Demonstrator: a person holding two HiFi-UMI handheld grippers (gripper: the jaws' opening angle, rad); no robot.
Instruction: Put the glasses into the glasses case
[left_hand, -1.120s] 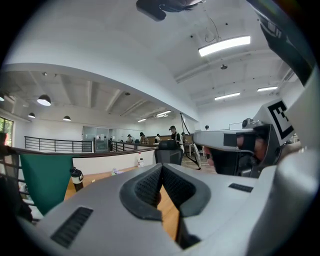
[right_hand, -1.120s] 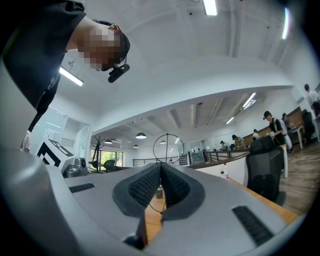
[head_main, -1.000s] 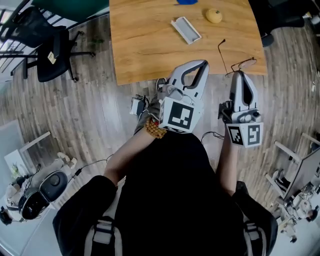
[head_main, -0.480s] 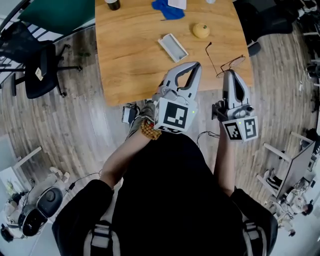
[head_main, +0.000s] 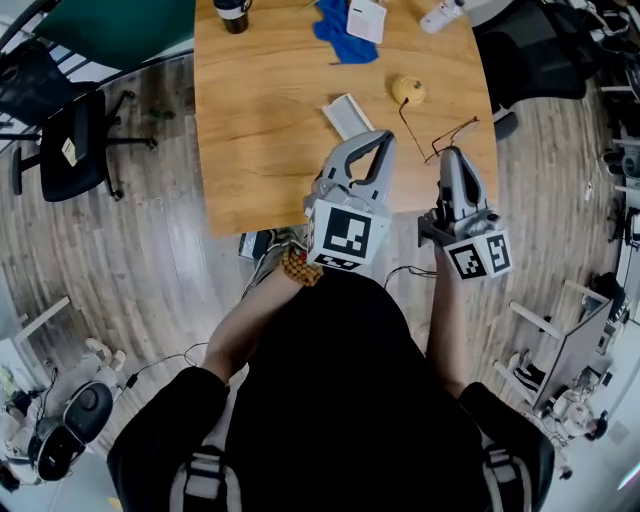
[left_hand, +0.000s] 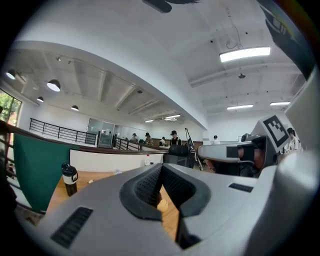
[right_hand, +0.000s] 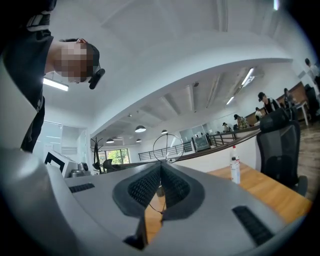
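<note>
The white glasses case (head_main: 347, 115) lies open on the wooden table (head_main: 255, 140), just beyond my left gripper (head_main: 373, 139). That gripper is shut with nothing between its pads, which meet at the tip in the left gripper view (left_hand: 161, 166). My right gripper (head_main: 450, 152) is shut on the thin wire-framed glasses (head_main: 438, 128), held level above the table's near right corner. In the right gripper view a round lens rim of the glasses (right_hand: 168, 146) rises above the closed jaw tips (right_hand: 161, 165), and a wire runs down between the pads.
A yellow fruit (head_main: 408, 90) sits just past the glasses. A blue cloth (head_main: 340, 28), a white card (head_main: 366, 18), a dark cup (head_main: 232, 12) and a white bottle (head_main: 440, 14) stand at the far edge. Office chairs (head_main: 60, 140) flank the table.
Both grippers have moved forward from the table's front edge to over the table, side by side. The glasses went along in the right gripper, nearer the fruit and the case.
</note>
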